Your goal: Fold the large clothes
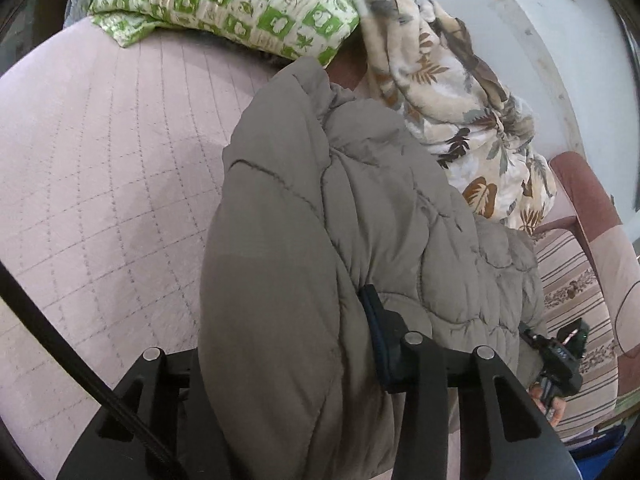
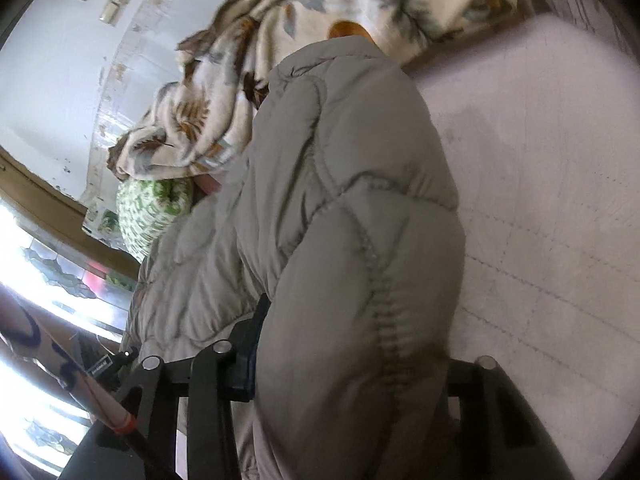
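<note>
My left gripper (image 1: 304, 344) is clamped on a thick fold of the padded grey jacket (image 1: 360, 200), one dark finger (image 1: 378, 340) pressed into the fabric, the other buried under it. My right gripper (image 2: 344, 352) bites the same jacket (image 2: 340, 200) likewise, one finger (image 2: 250, 356) showing beside the bulge.

Soft, even daylight fills my left view, and the quilted bed cover (image 1: 100, 160) shows only a faint shadow beside the grey padded jacket (image 1: 340, 220). In my right view the window (image 2: 44, 280) at the lower left is blown out to white glare. That view is smeared with motion blur, worst on the leaf-print blanket (image 2: 320, 20). Both views bend strongly and darken to black at the corners.
</note>
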The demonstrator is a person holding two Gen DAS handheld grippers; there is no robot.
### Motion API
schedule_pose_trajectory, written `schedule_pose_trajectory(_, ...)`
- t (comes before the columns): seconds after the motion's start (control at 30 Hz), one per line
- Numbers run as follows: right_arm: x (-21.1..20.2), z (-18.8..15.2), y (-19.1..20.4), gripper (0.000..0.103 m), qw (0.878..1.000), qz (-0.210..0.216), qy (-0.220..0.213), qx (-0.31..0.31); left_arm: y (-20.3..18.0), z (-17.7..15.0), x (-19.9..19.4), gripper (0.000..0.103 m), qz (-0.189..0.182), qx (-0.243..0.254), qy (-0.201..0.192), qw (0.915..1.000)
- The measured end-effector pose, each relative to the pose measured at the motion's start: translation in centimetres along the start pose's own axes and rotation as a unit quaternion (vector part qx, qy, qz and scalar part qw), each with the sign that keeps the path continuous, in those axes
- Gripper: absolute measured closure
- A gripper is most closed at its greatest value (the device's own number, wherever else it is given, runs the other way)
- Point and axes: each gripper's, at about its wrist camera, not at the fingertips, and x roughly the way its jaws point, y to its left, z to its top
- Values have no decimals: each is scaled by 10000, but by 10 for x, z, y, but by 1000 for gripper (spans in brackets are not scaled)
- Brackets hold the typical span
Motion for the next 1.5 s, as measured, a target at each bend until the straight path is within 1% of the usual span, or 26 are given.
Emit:
schedule_pose_trajectory(0.2,-17,-17,14,57,9999,121,28,-114,10,-14,-20,62,-49,-107,27,9999)
schedule_pose_trajectory(0.53,-49,-47,25,57,9996,212,-36,-198,5,-40,-52,62,-41,-143,-112,9998)
schedule_pose_trajectory(0.7,-61,-62,19,57,9996,254,-50,-121,10,-55,-59,62,-59,-244,-91,9996)
schedule_pose_trajectory(0.97,-70,-69,17,57,9995,300,-93,-58,15,-71,-68,62,-38,-248,-96,9996)
schedule_pose_trajectory(1.1,-68,-71,14,57,9998,162,-89,-93,20,-75,-64,60,90,-312,-39,9995)
schedule_pose_trajectory(1.17,-65,-71,10,52,10000,35,-54,-53,21,-75,-63,57,194,-307,-30,9993)
schedule_pose_trajectory(1.23,-63,-70,5,49,9999,-72,-58,41,23,-76,-63,56,210,-327,-9,9992)
schedule_pose_trajectory(1.33,-62,-69,-6,46,9996,-115,-72,232,28,-77,-62,55,147,-426,42,9990)
schedule_pose_trajectory(1.5,-65,-67,-11,44,9994,-169,-136,286,34,-77,-64,55,83,-547,92,9984)
